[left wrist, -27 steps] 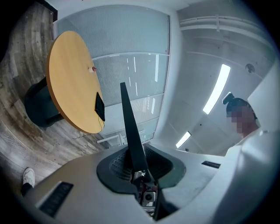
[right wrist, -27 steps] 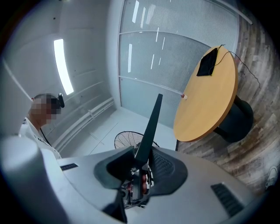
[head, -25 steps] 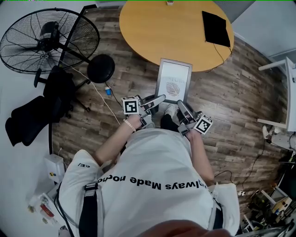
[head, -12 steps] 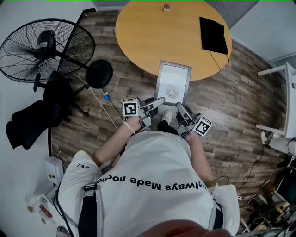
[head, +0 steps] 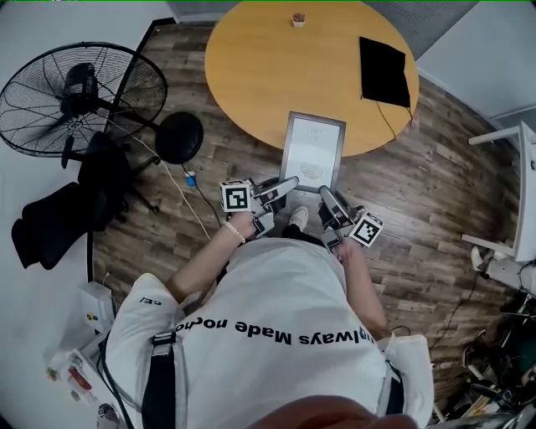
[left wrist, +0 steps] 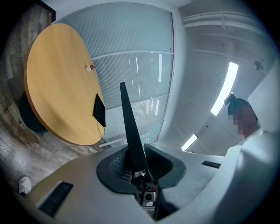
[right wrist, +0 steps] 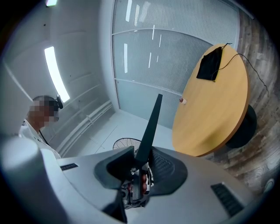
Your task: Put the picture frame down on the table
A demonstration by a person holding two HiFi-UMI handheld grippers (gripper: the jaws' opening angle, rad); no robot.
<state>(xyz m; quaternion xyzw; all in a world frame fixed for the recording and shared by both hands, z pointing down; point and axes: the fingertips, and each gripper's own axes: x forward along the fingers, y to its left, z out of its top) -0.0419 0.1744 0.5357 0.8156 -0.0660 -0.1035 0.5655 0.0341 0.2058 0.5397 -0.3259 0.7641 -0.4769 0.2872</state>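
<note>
Left gripper view: left hand-held gripper [left wrist: 136, 168] clamped on the thin dark edge of the picture frame [left wrist: 131, 127], seen edge-on and rising from between the pads.
Right gripper view: right hand-held gripper [right wrist: 139, 170] clamped the same way on the frame's opposite side, again edge-on between the pads.
Head view, grip: one hand-held gripper at each lower corner of the frame, left on the left corner, right on the right, both held in front of the person's torso.
Picture frame: grey-bordered, white mat, pale leaf print in the middle; held off the floor, upper part overlapping the near rim of the worktop, lower part over the wood-plank floor [head: 419, 193]; contact with the worktop not discernible.
Worktop: round, light wood [head: 268, 67], just ahead of the frame.
On the worktop: black square pad [head: 383, 71] at the right side with a thin cable trailing off the rim; small reddish object [head: 297, 18] at the far edge.
Beyond: black pedestal fan [head: 79, 92] on the floor, well left of the worktop.
</note>
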